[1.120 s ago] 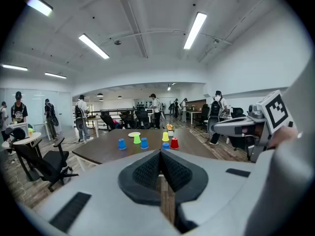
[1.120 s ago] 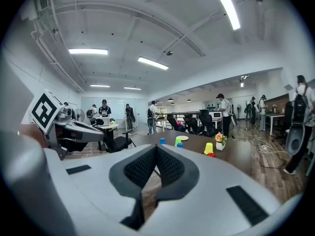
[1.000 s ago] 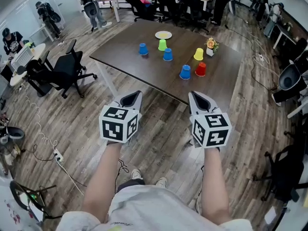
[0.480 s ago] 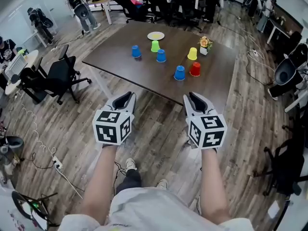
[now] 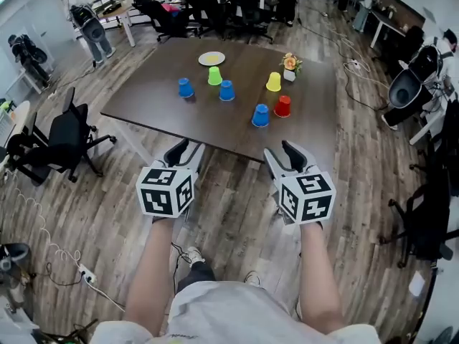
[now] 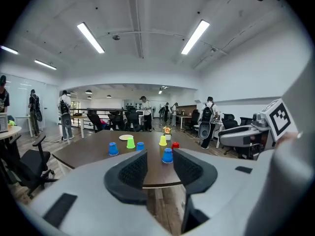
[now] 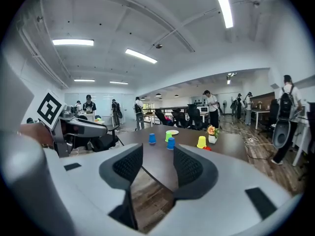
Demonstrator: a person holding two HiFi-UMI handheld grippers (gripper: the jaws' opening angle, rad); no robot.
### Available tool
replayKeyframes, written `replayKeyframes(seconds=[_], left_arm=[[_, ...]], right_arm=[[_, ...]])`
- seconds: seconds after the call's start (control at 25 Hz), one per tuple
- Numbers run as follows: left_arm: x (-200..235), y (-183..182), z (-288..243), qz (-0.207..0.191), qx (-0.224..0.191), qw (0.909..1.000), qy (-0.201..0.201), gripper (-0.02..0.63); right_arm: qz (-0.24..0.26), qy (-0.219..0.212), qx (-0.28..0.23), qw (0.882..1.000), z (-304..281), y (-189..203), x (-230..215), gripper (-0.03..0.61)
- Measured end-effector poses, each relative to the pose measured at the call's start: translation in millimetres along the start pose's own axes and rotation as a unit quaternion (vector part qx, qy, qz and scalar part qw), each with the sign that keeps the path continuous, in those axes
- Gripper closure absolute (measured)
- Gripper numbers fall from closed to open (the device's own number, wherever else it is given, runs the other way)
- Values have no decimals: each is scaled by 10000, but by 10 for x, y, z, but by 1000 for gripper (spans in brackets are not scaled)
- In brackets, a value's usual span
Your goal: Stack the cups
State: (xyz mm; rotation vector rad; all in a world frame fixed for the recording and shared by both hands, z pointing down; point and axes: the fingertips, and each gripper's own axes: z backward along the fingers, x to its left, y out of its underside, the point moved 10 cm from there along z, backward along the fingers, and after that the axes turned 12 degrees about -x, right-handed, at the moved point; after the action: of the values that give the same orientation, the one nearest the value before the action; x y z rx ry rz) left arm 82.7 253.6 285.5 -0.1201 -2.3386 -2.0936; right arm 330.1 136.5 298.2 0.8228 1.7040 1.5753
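Note:
Several plastic cups stand upside down and apart on the dark table (image 5: 179,120): a blue cup (image 5: 186,87), a green cup (image 5: 214,76), a second blue cup (image 5: 226,90), a yellow cup (image 5: 273,82), a red cup (image 5: 282,106) and a third blue cup (image 5: 260,115). My left gripper (image 5: 185,153) and right gripper (image 5: 285,156) hover over the floor just short of the table's near edge. Their jaws have just been opening and both now stand open with nothing between them. In the left gripper view the nearest blue cup (image 6: 167,155) shows beyond the open gripper (image 6: 160,168). The right gripper (image 7: 157,168) points at the table corner.
A plate (image 5: 211,58) and a small flower pot (image 5: 290,68) stand at the table's far side. Black office chairs (image 5: 61,138) stand at the left and behind the table. Cables lie on the wooden floor (image 5: 237,213). People stand far off at the back left.
Both grippers have gone from shut to open. I have moved closer to the table, so it and the cups sit lower and nearer in the head view.

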Motion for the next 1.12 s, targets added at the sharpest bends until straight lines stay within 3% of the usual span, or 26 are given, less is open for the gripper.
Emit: replayKeyframes(seconds=[0.16, 0.48, 0.84, 1.12], left_arm=[[365, -15, -214, 13, 52, 9994, 351, 403], [1095, -43, -513, 34, 220, 9962, 838, 302], [1624, -69, -696, -139, 245, 9922, 1214, 295], [1965, 19, -753, -40, 215, 9925, 1204, 295]], right_arm=[[-11, 305, 4, 9995, -238, -14, 167, 363], [-148, 1095, -53, 9939, -741, -73, 501, 339], [-79, 1659, -35, 9861, -1063, -64, 753, 331], [84, 2048, 52, 9787, -1218, -51, 865, 331]])
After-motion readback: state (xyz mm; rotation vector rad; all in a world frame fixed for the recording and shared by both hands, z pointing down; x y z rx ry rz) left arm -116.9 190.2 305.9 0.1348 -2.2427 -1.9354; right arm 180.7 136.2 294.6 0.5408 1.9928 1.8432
